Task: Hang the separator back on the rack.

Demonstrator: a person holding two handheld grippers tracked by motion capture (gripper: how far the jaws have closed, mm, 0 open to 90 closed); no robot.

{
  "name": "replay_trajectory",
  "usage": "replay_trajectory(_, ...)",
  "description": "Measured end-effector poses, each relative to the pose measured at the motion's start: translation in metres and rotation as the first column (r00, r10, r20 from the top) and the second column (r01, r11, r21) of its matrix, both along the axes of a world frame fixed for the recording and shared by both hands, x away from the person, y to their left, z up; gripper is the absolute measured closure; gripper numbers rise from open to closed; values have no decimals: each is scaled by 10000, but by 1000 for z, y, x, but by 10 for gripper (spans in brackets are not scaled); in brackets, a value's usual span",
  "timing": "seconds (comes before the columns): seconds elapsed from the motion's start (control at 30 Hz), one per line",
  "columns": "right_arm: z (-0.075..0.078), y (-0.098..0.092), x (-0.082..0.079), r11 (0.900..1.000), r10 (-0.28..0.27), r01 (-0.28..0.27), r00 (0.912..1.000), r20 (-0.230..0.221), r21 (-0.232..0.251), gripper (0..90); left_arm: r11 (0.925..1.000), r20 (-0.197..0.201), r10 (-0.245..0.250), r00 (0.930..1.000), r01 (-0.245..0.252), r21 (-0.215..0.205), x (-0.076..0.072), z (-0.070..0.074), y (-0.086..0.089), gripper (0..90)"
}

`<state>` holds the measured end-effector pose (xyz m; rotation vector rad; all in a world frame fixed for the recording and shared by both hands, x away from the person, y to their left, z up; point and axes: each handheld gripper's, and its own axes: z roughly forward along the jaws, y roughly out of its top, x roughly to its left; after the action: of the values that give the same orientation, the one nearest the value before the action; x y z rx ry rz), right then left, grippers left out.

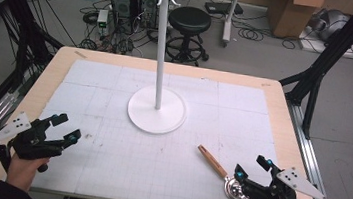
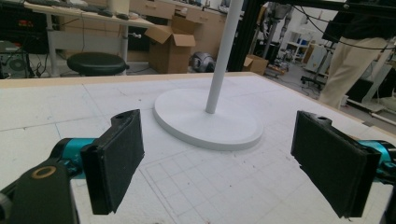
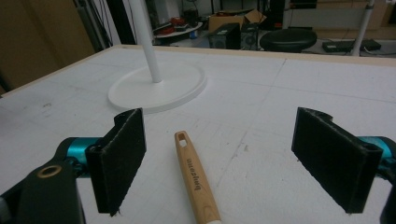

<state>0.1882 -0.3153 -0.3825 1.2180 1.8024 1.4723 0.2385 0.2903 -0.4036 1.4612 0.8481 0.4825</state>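
Observation:
A white stand (image 1: 163, 47) with hooks at its top rises from a round base (image 1: 157, 110) at the table's middle; the pole (image 2: 223, 56) and the base (image 3: 156, 87) are in both gripper views. A utensil with a wooden handle (image 1: 212, 161) and a metal cup end (image 1: 233, 190) lies at the front right. My right gripper (image 1: 253, 167) is open just behind it, and the handle (image 3: 196, 179) lies on the mat between its jaws. My left gripper (image 1: 65, 127) is open at the front left, facing the stand, with nothing between its pads (image 2: 119, 158).
A white gridded mat (image 1: 108, 147) covers the wooden table (image 1: 284, 112). Beyond the far edge are a black stool (image 1: 189, 23), computer towers, cables and cardboard boxes (image 1: 290, 12). Black frame legs stand at both sides. A person (image 2: 350, 56) stands off to one side.

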Motion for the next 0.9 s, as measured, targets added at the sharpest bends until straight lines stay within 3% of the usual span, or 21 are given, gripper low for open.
replay_trajectory(0.3,3,5,3,9998,-153,155,9998,123,-154,163,10000,-22,-24,10000,24,-20,-1,0,1,173)
replay_trajectory(0.47,4,15,15,9997,39,-40,10000,-9,-230,163,9999,-44,-40,10000,40,120,-3,0,0,173)
replay_trajectory(0.57,4,21,24,9983,429,-436,9989,-194,-399,163,9997,-70,-31,10000,33,222,-5,0,-1,173)
replay_trajectory(0.7,1,30,35,9897,1055,-1095,9933,-466,-925,163,9995,-75,-14,10000,16,303,-7,0,-2,175)
replay_trajectory(0.9,-4,47,51,9620,1723,-1898,9797,-1028,-1961,210,9994,-120,40,9999,-36,335,-7,-1,0,175)
